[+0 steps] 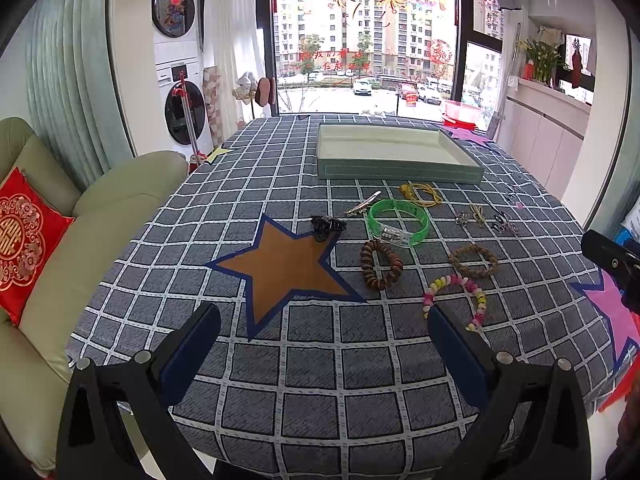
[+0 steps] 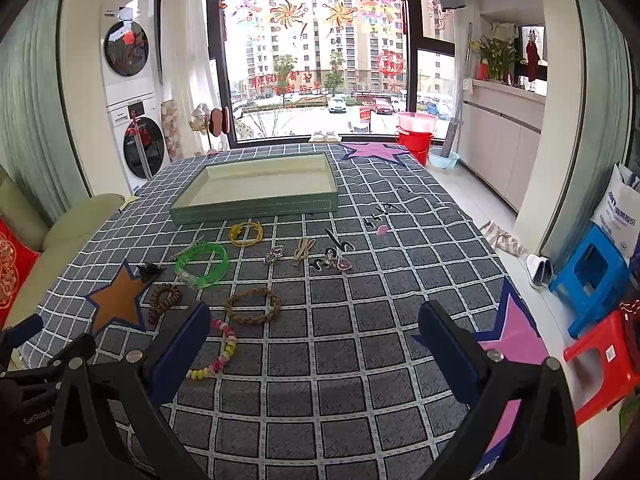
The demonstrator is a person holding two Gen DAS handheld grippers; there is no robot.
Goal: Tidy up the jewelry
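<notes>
An empty green tray [image 1: 400, 170] [image 2: 256, 205] stands at the far side of the checked tablecloth. In front of it lie a green bangle [image 1: 399, 223] [image 2: 202, 265], a yellow cord bracelet [image 1: 422, 193] [image 2: 246, 233], a brown wooden bead bracelet [image 1: 381, 264] [image 2: 163, 301], a braided tan bracelet [image 1: 473, 261] [image 2: 252, 305], a pastel bead bracelet [image 1: 456, 300] [image 2: 218, 350], a black claw clip [image 1: 326, 227] [image 2: 149, 270], a metal clip [image 1: 363, 203] and small hairpins [image 1: 486, 218] [image 2: 316, 258]. My left gripper [image 1: 324, 316] and right gripper [image 2: 314, 316] both hover open and empty near the front.
An orange star [image 1: 286, 272] [image 2: 118, 300] and pink stars [image 2: 508, 340] [image 2: 374, 151] are marked on the cloth. A sofa with a red cushion [image 1: 24, 240] lies left. Blue [image 2: 590, 276] and red stools [image 2: 600, 364] stand right of the table.
</notes>
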